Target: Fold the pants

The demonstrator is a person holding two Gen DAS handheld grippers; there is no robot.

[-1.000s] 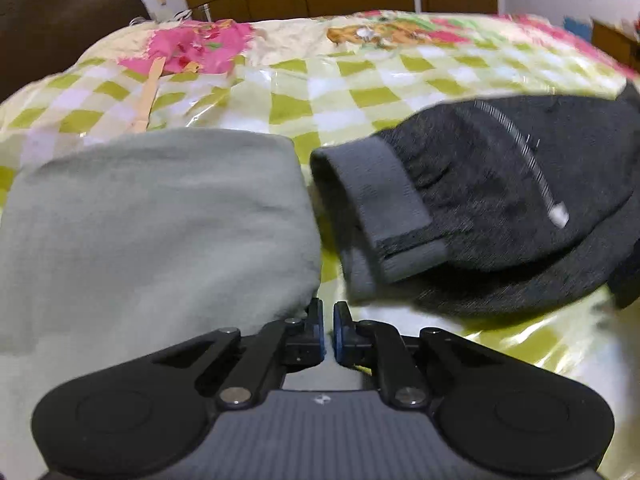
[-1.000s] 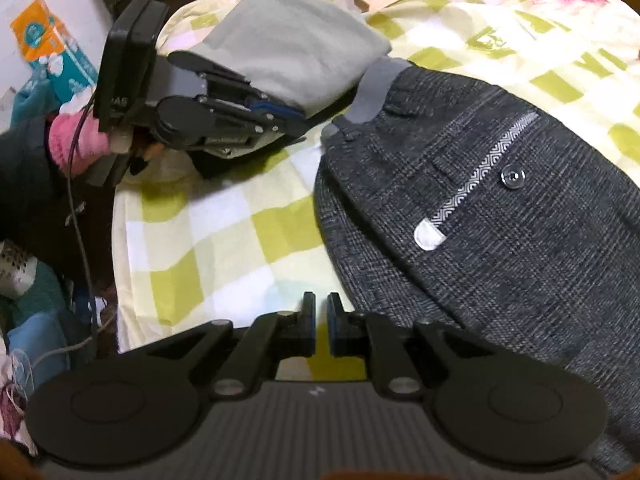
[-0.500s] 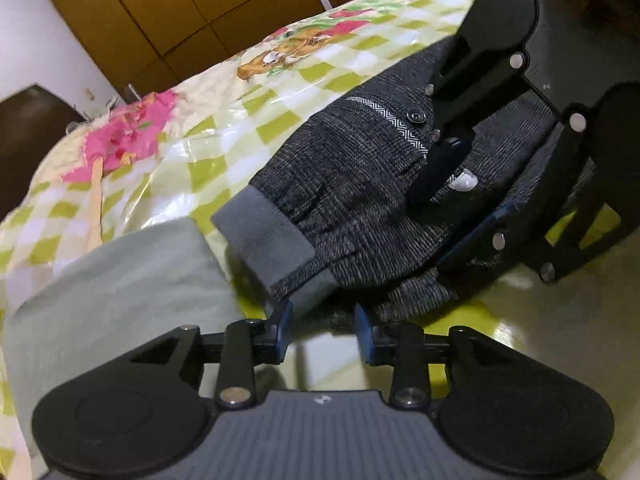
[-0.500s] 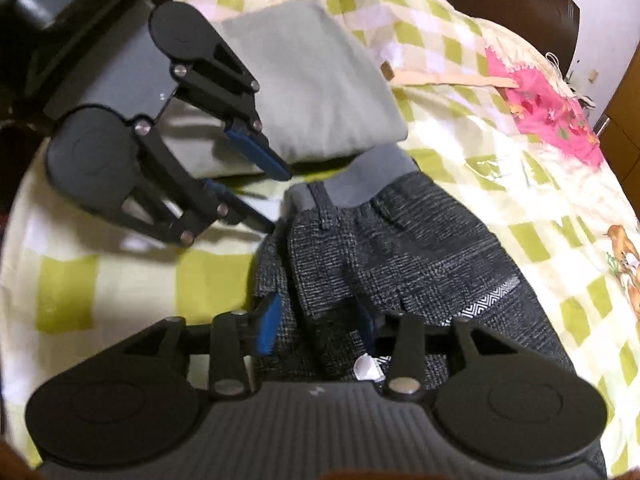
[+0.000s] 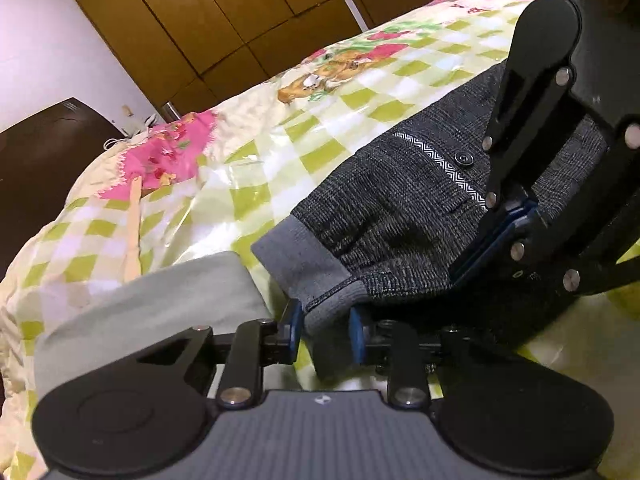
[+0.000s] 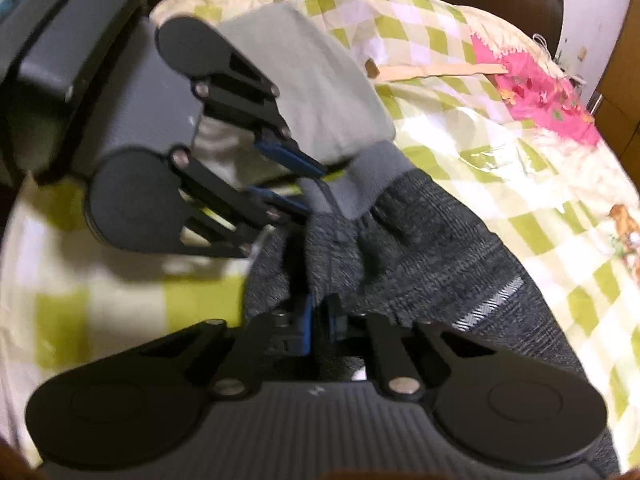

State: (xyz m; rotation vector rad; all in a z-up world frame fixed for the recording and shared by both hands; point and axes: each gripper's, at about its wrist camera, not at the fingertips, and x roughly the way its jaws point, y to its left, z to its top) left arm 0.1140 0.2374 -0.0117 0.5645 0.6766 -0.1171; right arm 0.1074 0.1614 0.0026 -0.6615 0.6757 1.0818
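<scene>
Dark grey tweed pants with a plain grey waistband lie on a green-checked bedspread; they also show in the right wrist view. My left gripper is open, its pads on either side of the waistband corner. My right gripper is shut on a bunched fold of the pants' near edge, and shows from the left wrist view. The left gripper shows in the right wrist view, its fingers apart at the waistband.
A folded pale grey garment lies left of the pants, touching the waistband area. A wooden stick and a pink patch lie farther back. Wooden wardrobes stand behind the bed.
Both grippers moved in on the pants. The left opened and straddles the waistband corner. The right opened, then shut on the pants' edge.
</scene>
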